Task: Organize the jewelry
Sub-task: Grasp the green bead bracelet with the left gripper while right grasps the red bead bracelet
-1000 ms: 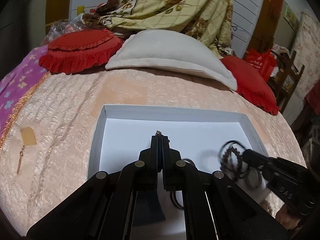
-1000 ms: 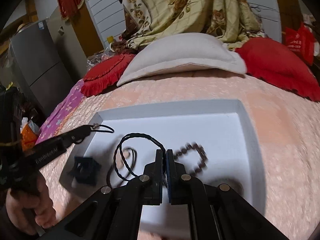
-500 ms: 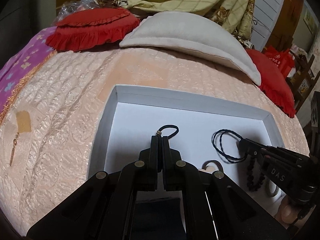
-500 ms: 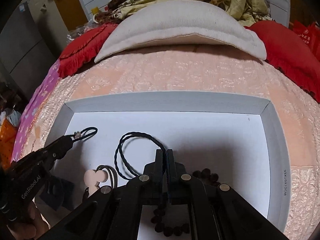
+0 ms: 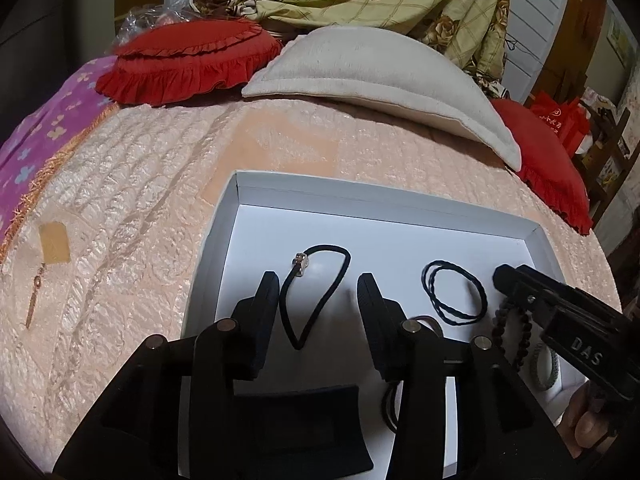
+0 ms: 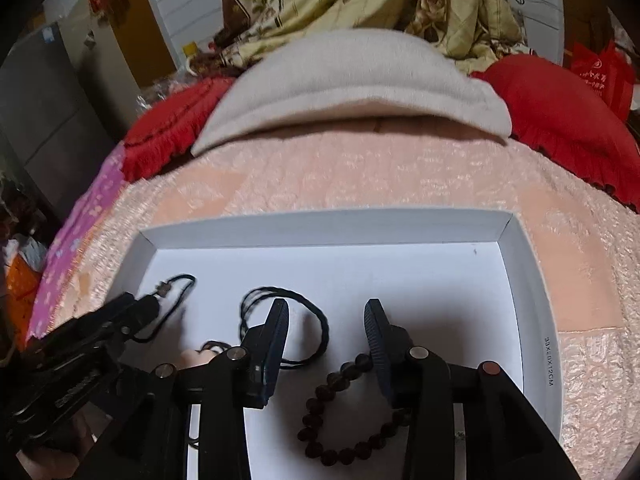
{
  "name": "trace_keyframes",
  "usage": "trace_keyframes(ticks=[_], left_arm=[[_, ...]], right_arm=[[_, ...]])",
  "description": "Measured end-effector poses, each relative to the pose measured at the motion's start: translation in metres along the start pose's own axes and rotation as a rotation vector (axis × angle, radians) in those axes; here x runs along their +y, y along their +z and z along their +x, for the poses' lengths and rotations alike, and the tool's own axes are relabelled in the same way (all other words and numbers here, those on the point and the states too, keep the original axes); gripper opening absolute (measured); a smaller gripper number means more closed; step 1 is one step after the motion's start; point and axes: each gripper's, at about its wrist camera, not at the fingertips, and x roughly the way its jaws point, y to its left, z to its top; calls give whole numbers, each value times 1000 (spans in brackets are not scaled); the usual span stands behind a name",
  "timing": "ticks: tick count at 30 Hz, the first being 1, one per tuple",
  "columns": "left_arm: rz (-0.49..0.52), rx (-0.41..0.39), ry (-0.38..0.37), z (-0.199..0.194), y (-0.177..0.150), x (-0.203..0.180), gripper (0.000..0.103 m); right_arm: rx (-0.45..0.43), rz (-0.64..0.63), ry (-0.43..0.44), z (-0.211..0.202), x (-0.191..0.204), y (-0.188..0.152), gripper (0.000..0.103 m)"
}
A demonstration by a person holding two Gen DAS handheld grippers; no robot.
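Black cord with silver charm lies flat in white tray, left gripper jaws just opened, apart either side, gripping nothing. Twisted cord loop and bead bracelet lie separately in tray; right gripper likewise just opened, empty (pieces spaced, probably to prevent tangling). Tray rests on peach quilted bedspread; red cushions, white pillow beyond.

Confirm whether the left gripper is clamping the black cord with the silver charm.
No. The left gripper stands open, and the black cord lies loose between its fingers in the white tray.
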Motion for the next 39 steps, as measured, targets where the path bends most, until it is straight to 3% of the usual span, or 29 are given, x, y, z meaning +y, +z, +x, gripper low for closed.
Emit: trace_keyframes(ticks=[7,14,19,25,31,36,39], left_arm=[[50,-43,-48,-26,0,-5,51],[104,-83,-103,-66,-19,-6,52],[184,-62,-154,-87,-50,-13,52],[338,-5,-158,-95,-99,-32,52],[432,73,-160,-74,-118,-43,51],[471,122,-154,-56,-123,-51,51],[501,108,-149,-54,-124,-57,51]], right_arm=[[-168,-14,14,-67,-15,-11,37],[-276,18,8,-137,-49,-54,42],[-235,45,12,-154,-63,-100,42],[-174,-96,66,-151,-32,-139,42],[-67,-237,149,-109,7,-138,42],[11,-254,128,-78,12,-134,42],[33,-258,133,-68,11,-131,42]])
